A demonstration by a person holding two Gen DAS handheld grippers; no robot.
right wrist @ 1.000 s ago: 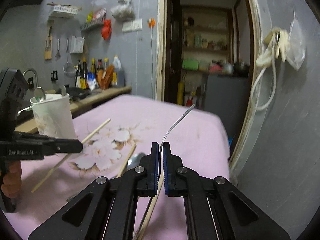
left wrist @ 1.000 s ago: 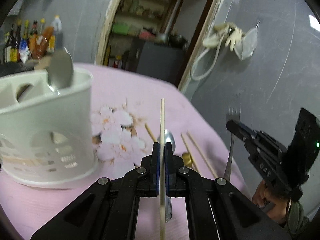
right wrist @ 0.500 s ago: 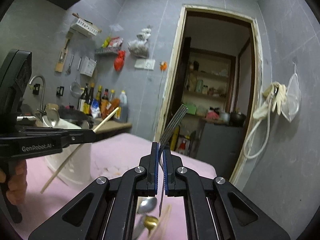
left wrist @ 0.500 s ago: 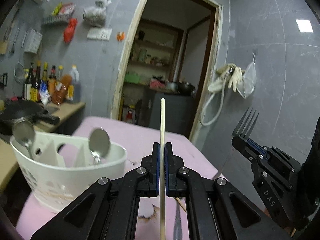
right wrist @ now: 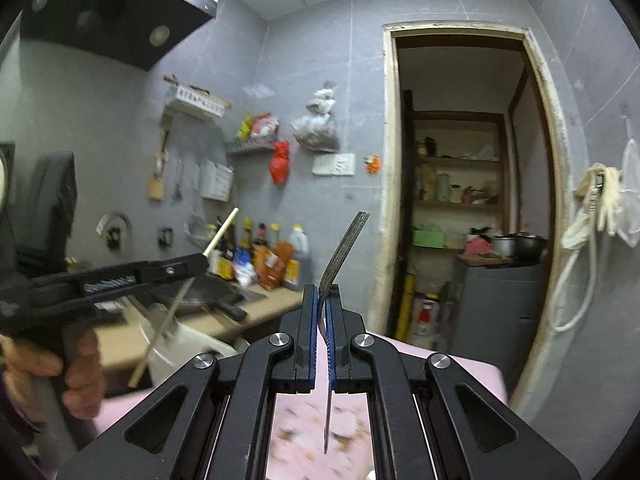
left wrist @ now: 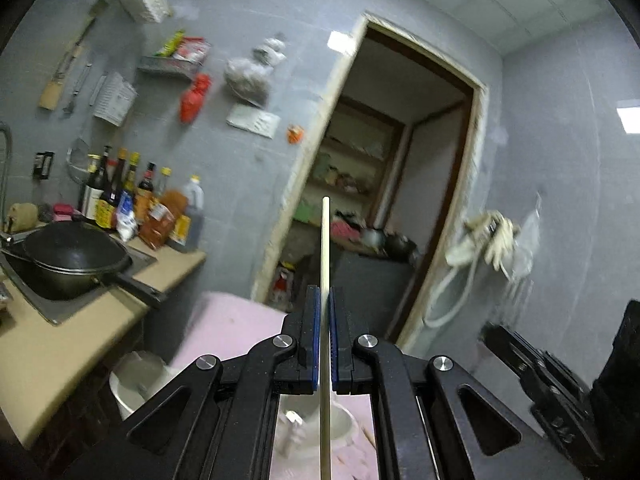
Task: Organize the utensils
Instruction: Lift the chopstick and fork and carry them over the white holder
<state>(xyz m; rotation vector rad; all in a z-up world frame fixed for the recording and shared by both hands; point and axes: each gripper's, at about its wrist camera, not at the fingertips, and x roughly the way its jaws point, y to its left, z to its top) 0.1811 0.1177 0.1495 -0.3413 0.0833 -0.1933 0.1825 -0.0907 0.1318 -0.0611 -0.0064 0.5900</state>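
Both utensils are lifted clear and on their way to the holder. The left gripper [left wrist: 325, 340] has its fingers pinched on a pale wooden chopstick [left wrist: 325, 264] standing upright; the right gripper [right wrist: 322, 340] clamps a grey metal fork [right wrist: 345, 246], tines up. Next, each should be tipped down into a compartment of the white plastic utensil holder [left wrist: 132, 380]. The holder is blurred and half hidden behind the left gripper, so its compartments cannot be made out.

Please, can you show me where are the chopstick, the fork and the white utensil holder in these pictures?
chopstick [left wrist: 325, 248]: left wrist view, on its upper shaft above the pads.
fork [right wrist: 347, 246]: right wrist view, on its tines.
white utensil holder [left wrist: 130, 380]: left wrist view, on its rim.
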